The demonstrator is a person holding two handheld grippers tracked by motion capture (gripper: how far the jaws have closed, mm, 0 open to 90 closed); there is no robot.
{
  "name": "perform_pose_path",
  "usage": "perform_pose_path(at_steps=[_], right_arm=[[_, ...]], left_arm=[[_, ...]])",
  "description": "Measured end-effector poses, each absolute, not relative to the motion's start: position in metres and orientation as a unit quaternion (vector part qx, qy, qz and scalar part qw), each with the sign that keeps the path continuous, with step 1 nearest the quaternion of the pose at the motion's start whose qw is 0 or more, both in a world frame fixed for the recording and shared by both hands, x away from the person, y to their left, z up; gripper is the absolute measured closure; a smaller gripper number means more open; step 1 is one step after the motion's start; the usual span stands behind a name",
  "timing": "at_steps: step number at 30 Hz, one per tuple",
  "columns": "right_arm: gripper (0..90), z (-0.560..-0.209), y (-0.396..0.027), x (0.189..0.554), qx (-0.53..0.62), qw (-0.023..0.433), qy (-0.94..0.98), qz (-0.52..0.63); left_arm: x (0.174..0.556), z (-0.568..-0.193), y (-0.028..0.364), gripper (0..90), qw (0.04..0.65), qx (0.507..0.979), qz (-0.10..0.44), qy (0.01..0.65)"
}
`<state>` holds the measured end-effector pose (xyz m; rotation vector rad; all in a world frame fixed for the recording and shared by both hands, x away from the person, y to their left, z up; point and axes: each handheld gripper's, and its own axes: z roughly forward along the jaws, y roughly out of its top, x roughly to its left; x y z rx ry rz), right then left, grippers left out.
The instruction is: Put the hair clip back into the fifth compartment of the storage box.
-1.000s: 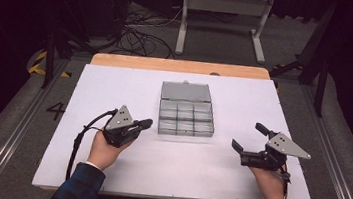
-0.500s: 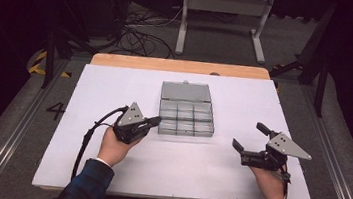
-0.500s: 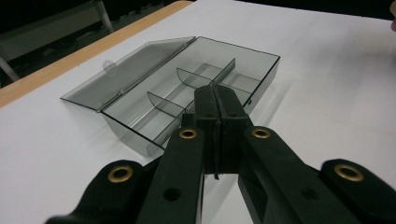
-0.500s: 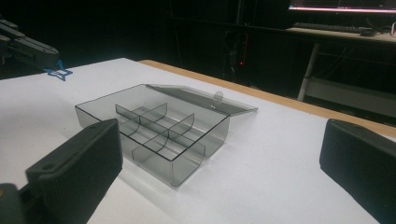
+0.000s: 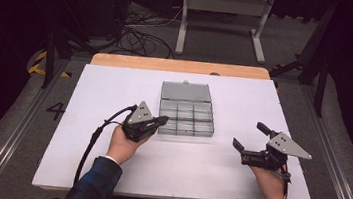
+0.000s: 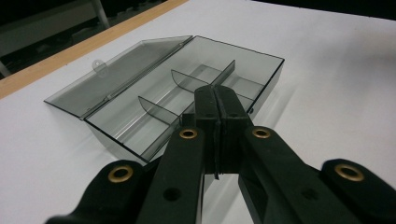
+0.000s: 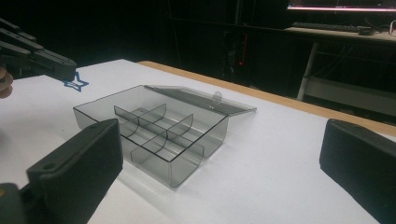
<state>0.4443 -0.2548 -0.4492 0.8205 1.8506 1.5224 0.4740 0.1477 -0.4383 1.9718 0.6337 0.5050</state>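
So the desk [image 5: 114, 97] is covered in white with a wooden strip along its far edge, and the clear smoky plastic organizer box [image 5: 185, 114] sits pretty much at its centre. The box's lid [image 5: 186, 91] is flipped all the way open and lies flat at the box's 12 o'clock; curved dividers split the inside into little compartments, and they all look empty. The left hand-held gripper [image 5: 158, 121] is at the box's 9 o'clock, right up against its near-left corner, jaws pressed together with nothing between them; can't tell if the tips actually touch the wall. The right hand-held gripper [image 5: 248, 138] is off at the box's 4 o'clock, well apart from it, jaws spread wide and holding nothing.
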Motion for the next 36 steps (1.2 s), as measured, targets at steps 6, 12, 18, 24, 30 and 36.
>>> perform_pose_path(at_steps=[6,12,18,24,30,36], right_arm=[[0.3,-0.449,-0.255,0.444,0.31,0.299,0.695,0.575],[0.3,-0.449,-0.256,0.445,0.31,0.298,0.694,0.578],[0.3,-0.449,-0.256,0.445,0.31,0.297,0.693,0.579],[0.3,-0.45,-0.253,0.445,0.309,0.295,0.694,0.579],[0.3,-0.45,-0.254,0.445,0.31,0.294,0.693,0.581],[0.3,-0.45,-0.255,0.446,0.31,0.295,0.693,0.58]], left_arm=[[0.479,-0.439,0.141,88.8,0.491,0.806,0.203,0.262],[0.483,-0.442,0.133,88.8,0.494,0.805,0.198,0.262],[0.486,-0.446,0.126,88.7,0.499,0.804,0.189,0.264],[0.49,-0.449,0.122,88.7,0.498,0.804,0.187,0.265],[0.494,-0.452,0.118,88.6,0.501,0.803,0.183,0.267],[0.497,-0.456,0.112,88.6,0.5,0.802,0.176,0.275]])
